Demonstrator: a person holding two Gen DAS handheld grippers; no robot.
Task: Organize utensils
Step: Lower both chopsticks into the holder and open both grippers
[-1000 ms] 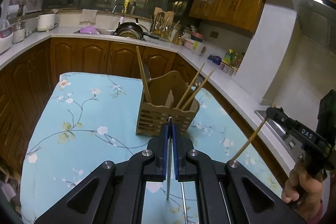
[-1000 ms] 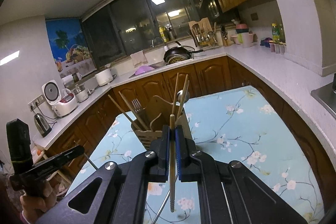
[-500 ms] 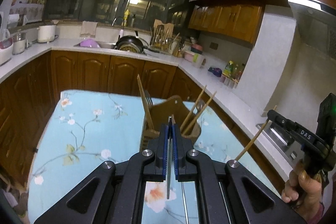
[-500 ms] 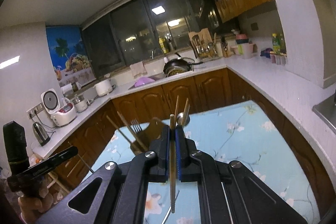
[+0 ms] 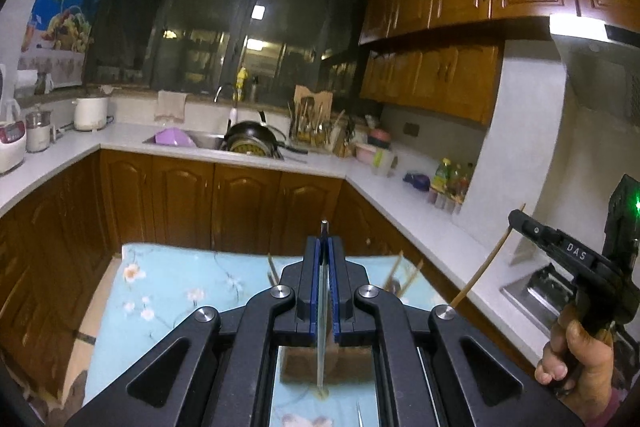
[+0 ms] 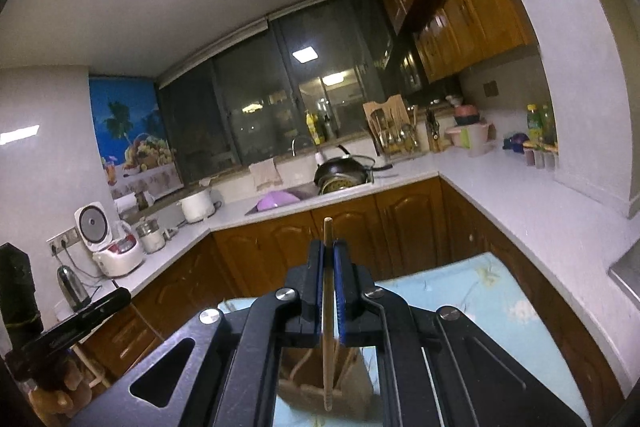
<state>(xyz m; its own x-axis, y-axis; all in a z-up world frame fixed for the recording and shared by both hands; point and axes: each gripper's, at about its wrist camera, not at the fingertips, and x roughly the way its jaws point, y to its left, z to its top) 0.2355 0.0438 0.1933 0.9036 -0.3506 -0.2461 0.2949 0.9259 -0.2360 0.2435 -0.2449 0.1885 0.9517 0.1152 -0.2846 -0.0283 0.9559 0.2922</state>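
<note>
Dark glossy wooden cabinets with arched door panels wrap the room, topped by a smooth white counter that bends around the corner. Below, a table is spread with a pale blue cloth printed with white blossoms and thin brown twigs; it looks soft and slightly rumpled at the near edge.

On that cloth stands the slatted wooden utensil holder, a boxy caddy of light wood, seen only in part through the window in each gripper's frame. A few thin sticks lean out of its top, blurred.

The left gripper, matte black with blue pads, is clamped tight on a slim, flat metal utensil that runs straight between the pads, its rounded end poking out past the tips and its lower end reaching down over the holder. What kind of utensil it is I cannot tell.

The right gripper is of the same build and is pinched on a round wooden chopstick, pale and smooth, with fine ridges near its lower tip, which hangs above the holder. A hand grasps that gripper's handle.
</note>
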